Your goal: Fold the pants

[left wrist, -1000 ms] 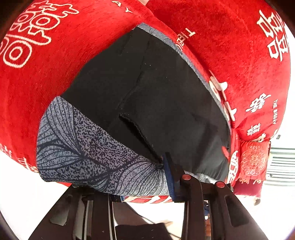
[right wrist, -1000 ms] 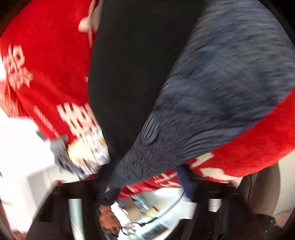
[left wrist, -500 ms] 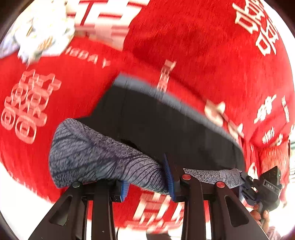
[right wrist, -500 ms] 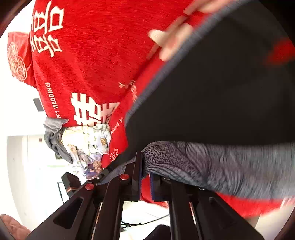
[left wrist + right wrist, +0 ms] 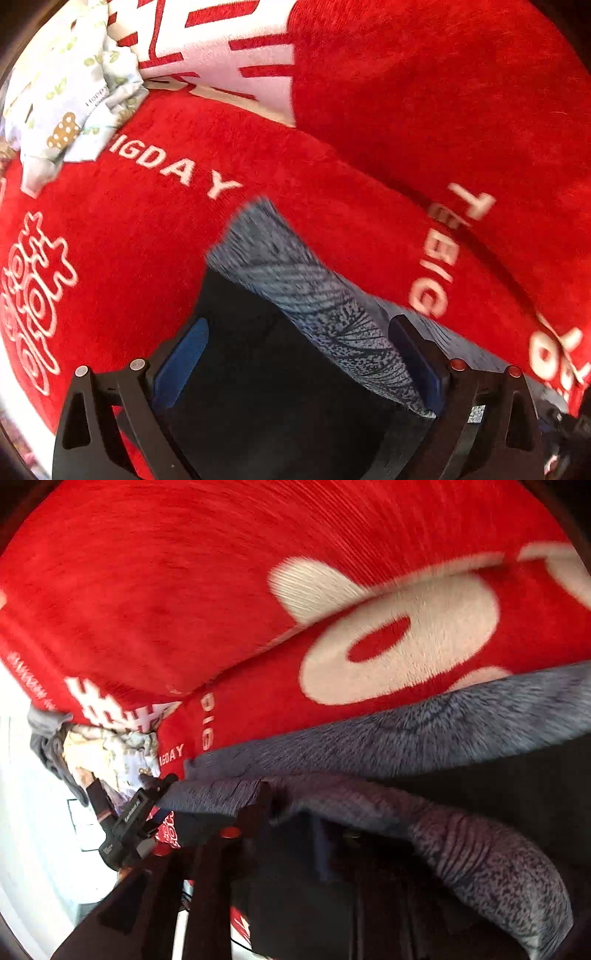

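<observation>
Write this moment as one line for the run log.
left gripper: open, pants between fingers | right gripper: blurred, grip unclear | surface: red blanket

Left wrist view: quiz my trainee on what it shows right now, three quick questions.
1. True or false: the left tool has its jaws wide apart.
2. The black pants with the grey leaf-patterned band lie on: A) a red plush blanket with white lettering; B) a bare wooden table; C) a tiled floor.
3. Fill in: the crumpled pale printed cloth sits at the view's upper ___ corner.
Key: 1 true; 2 A; 3 left.
</observation>
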### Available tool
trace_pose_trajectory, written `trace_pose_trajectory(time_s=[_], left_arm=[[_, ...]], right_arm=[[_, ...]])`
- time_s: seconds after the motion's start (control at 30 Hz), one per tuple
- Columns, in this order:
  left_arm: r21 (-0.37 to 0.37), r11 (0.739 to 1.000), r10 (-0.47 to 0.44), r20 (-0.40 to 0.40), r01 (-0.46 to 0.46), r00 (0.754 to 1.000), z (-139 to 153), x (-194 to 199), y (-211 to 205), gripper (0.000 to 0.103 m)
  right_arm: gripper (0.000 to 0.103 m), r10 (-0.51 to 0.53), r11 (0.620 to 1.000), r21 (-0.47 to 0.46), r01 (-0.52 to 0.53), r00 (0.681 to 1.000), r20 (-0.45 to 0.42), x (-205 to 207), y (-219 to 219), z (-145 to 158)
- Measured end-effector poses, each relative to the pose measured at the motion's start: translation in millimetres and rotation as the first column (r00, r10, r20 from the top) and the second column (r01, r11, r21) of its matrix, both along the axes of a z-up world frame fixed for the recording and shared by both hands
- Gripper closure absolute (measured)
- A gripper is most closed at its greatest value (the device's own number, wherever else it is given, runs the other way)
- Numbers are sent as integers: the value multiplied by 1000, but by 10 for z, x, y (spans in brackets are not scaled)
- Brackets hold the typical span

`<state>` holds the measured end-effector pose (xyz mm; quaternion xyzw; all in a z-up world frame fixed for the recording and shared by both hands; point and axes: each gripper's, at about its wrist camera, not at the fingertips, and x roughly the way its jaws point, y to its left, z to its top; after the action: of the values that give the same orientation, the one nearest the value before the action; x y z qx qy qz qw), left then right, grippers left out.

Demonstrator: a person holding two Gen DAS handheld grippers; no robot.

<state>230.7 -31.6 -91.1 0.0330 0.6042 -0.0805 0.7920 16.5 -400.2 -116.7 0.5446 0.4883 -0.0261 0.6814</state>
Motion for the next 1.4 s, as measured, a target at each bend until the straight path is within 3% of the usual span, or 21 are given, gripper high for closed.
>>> trace_pose_trajectory(time_s=[0.03, 0.13, 0.2, 0.27, 0.37, 0.43, 0.6, 0.7, 0.77, 0.83, 0.97, 1.03, 1.2, 1.23, 1.3, 1.33, 1.4], left_arm=[[2, 1000, 11, 15, -11, 1000, 62, 21, 15, 4], [12, 1000, 5, 64, -6, 998, 373, -13, 100, 4], [33, 999, -43, 68, 41, 997, 543, -112, 101, 4], [28, 989, -147, 54, 146, 988, 720, -354, 2, 4], [-17, 948, -318, -8, 318, 948, 801, -829, -361, 4], [-81, 905, -424, -70, 418, 903, 757, -1197, -652, 4], [-263, 748, -658, -168, 610, 734, 641, -2263, -1534, 4], [-376, 660, -746, -223, 651, 628, 501, -2854, -2030, 4], [-383, 617, -785, -241, 687, 570, 397, -3158, -2278, 4], [-366, 588, -808, -241, 721, 537, 309, -3309, -2425, 4], [-347, 579, -815, -230, 738, 531, 230, -3440, -2588, 4], [-343, 570, -821, -219, 746, 527, 248, -3465, -2611, 4], [-312, 529, -848, -167, 789, 503, 146, -3503, -2626, 6], [-292, 525, -851, -156, 800, 502, 149, -3519, -2625, 15], [-250, 517, -856, -131, 818, 501, 175, -3533, -2607, 30], [-245, 522, -853, -127, 817, 507, 183, -3519, -2601, 42], [-254, 538, -842, -138, 803, 521, 214, -3451, -2584, 60]], right_arm=[[72, -21, 999, 26, 20, 1000, 12, -5, -30, -32], [33, -33, 996, 87, 29, 998, 49, -29, -84, 59], [31, -16, 997, 72, 11, 998, 61, -74, -107, 226], [31, -35, 998, 63, 29, 994, 101, -246, -163, 436], [31, -68, 997, 35, 65, 991, 113, -629, -227, 669], [31, -81, 997, -7, 82, 992, 96, -917, -276, 775], [31, -200, 979, -36, 200, 980, 4, -2044, -383, 850], [31, -295, 955, -42, 293, 952, -76, -2772, -346, 806], [31, -356, 934, -65, 351, 924, -141, -3271, -260, 747], [31, -402, 916, -73, 395, 895, -191, -3621, -118, 666], [31, -478, 875, -65, 480, 834, -275, -4361, 164, 401], [31, -520, 846, -21, 533, 815, -257, -4522, 341, 268], [33, -571, 800, 92, 593, 800, -184, -4462, 616, -27], [35, -588, 789, 92, 608, 789, -177, -4460, 648, -57], [76, -598, 782, 77, 619, 779, -187, -4574, 705, -35], [87, -612, 768, 100, 633, 771, -176, -4622, 714, -15], [88, -637, 749, 118, 652, 757, -142, -4715, 672, 107]])
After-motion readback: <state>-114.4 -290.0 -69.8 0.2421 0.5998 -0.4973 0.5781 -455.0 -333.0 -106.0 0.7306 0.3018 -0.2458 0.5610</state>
